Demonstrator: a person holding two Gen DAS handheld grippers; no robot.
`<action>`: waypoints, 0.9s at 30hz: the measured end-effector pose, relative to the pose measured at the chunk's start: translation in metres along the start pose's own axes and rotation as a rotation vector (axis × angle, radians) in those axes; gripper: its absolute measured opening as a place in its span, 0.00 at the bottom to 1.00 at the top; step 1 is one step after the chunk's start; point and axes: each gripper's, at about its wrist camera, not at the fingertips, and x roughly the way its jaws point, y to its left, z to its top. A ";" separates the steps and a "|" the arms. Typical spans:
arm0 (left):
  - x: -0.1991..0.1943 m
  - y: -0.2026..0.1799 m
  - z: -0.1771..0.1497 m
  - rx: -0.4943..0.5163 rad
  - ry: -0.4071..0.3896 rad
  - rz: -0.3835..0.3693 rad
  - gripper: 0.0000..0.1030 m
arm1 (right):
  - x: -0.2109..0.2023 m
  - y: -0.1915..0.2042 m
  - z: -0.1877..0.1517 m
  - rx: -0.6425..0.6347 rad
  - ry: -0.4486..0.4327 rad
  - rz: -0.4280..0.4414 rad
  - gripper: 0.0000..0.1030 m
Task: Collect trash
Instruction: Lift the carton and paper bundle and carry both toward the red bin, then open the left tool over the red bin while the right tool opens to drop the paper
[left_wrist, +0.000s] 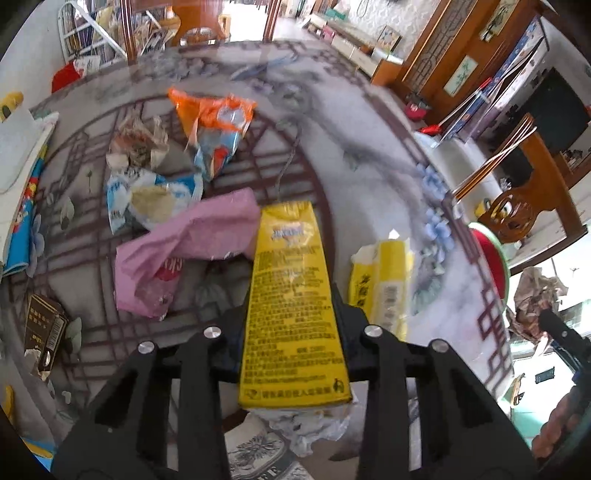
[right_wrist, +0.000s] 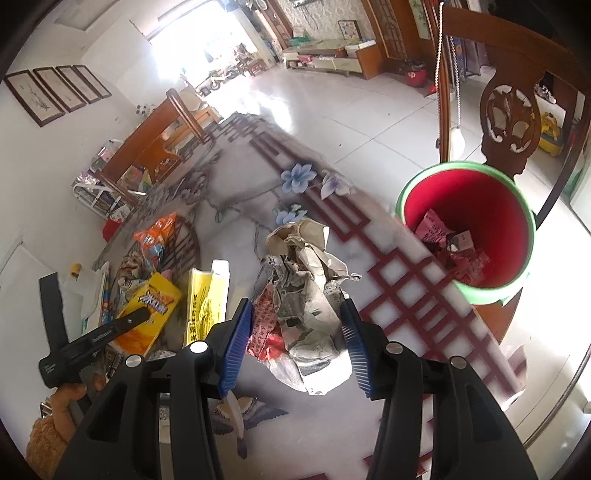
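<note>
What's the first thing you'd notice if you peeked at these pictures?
Probably the tall yellow carton, clamped right in the jaws of the left gripper above a table strewn with wrappers. Next, the big crumpled newspaper wad held between the blue pads of the right gripper. Just past the table edge stands a bright red bin with a green rim, trash already inside.

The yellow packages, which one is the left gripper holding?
The yellow box, clamped in the left gripper; the yellow tissue pack lies free beside it.
</note>
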 end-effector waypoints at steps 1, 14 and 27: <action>-0.007 -0.004 0.002 0.008 -0.027 0.000 0.33 | -0.002 -0.001 0.002 0.000 -0.009 -0.004 0.46; -0.041 -0.109 0.037 0.175 -0.204 -0.123 0.33 | -0.031 -0.048 0.021 0.071 -0.098 -0.068 0.46; 0.019 -0.241 0.035 0.353 -0.087 -0.281 0.34 | -0.067 -0.147 0.030 0.242 -0.159 -0.159 0.46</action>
